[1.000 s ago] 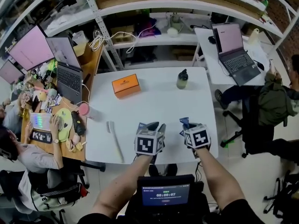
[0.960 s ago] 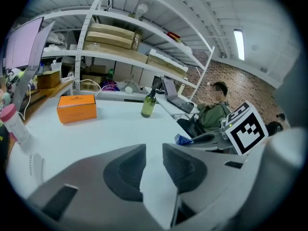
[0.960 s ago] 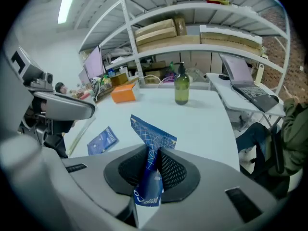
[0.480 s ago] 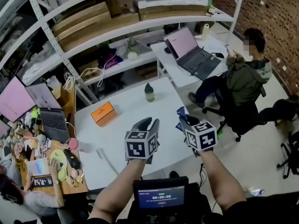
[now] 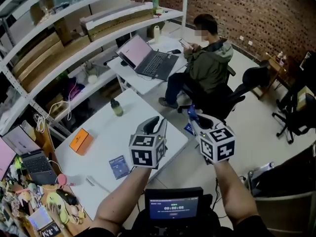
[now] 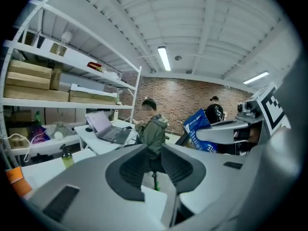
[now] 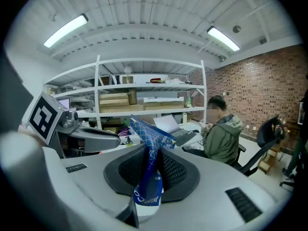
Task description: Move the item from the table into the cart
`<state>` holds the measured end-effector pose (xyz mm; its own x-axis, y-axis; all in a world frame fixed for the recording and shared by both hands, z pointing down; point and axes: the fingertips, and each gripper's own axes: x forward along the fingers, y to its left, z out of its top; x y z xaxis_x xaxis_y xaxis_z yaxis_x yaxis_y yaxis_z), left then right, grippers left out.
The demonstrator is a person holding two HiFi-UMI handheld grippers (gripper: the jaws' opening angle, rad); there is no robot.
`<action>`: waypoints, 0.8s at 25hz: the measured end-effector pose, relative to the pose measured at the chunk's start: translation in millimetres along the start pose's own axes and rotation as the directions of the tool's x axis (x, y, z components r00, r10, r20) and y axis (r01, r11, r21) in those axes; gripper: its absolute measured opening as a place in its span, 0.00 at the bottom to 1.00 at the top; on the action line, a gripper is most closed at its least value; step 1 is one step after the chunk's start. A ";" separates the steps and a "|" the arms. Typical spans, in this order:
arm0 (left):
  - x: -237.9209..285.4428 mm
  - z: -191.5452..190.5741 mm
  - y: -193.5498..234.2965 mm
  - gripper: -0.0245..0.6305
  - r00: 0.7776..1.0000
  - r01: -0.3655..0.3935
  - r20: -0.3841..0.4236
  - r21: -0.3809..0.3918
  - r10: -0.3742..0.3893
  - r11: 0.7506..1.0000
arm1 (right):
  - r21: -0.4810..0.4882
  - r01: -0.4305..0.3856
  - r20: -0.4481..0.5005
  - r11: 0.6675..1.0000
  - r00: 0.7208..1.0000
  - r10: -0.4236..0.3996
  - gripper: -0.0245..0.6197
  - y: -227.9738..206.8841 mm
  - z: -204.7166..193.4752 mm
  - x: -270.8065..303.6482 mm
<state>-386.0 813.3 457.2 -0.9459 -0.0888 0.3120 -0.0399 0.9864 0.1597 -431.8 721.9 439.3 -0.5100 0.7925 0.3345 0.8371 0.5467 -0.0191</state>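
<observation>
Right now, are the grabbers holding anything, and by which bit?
The right gripper pinches a flat blue patterned packet across its middle. The left gripper has just been closing its jaws with nothing between them.

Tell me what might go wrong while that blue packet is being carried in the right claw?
The right gripper pinches the thin blue packet with its end sticking out past the jaws and nothing supporting it from below, so it might slip out in mid-air. A seated person and an office chair are near the table; a wide swing could bump them.
</observation>
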 end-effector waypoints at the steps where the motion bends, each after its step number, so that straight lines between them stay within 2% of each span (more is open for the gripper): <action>1: 3.9 2.4 -22.5 0.19 1.000 0.024 0.009 0.014 -0.024 1.000 | -0.001 0.023 0.016 1.000 1.000 -0.023 0.10 -12.1 -0.3 -20.2; 6: 24.6 20.4 -151.6 0.16 0.986 0.159 0.043 0.064 -0.162 0.985 | 0.023 0.143 0.082 0.989 0.986 -0.145 0.10 -85.5 -4.4 -133.3; 7: 28.4 22.1 -182.4 0.12 0.980 0.193 0.044 0.073 -0.196 0.978 | 0.025 0.174 0.086 0.984 0.981 -0.175 0.10 -102.8 -7.5 -160.0; 9: 38.5 27.2 -250.3 0.06 0.960 0.268 0.051 0.117 -0.276 0.956 | 0.043 0.253 0.103 0.967 0.961 -0.256 0.10 -142.4 -13.8 -219.6; 11: 50.9 29.1 -323.4 0.04 0.931 0.348 0.050 0.172 -0.361 0.922 | 0.073 0.341 0.124 0.937 0.929 -0.348 0.10 -184.0 -23.2 -283.0; 14: 62.3 12.9 -427.1 0.04 0.894 0.436 0.022 0.183 -0.447 0.881 | 0.086 0.417 0.131 0.905 0.896 -0.425 0.10 -232.2 -47.7 -370.3; 16: 68.3 5.5 -503.9 0.04 0.852 0.513 0.000 0.197 -0.523 0.835 | 0.106 0.485 0.137 0.868 0.857 -0.496 0.10 -263.6 -63.8 -437.5; 20: 72.2 3.1 -630.3 0.04 0.750 0.648 -0.033 0.239 -0.661 0.723 | 0.167 0.638 0.132 0.751 0.741 -0.659 0.10 -315.9 -87.3 -557.0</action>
<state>-430.2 185.6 376.2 -0.6724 -0.7228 0.1597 -0.7186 0.6892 0.0935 -394.9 84.2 341.3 -0.9553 0.2626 0.1359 0.2703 0.9619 0.0414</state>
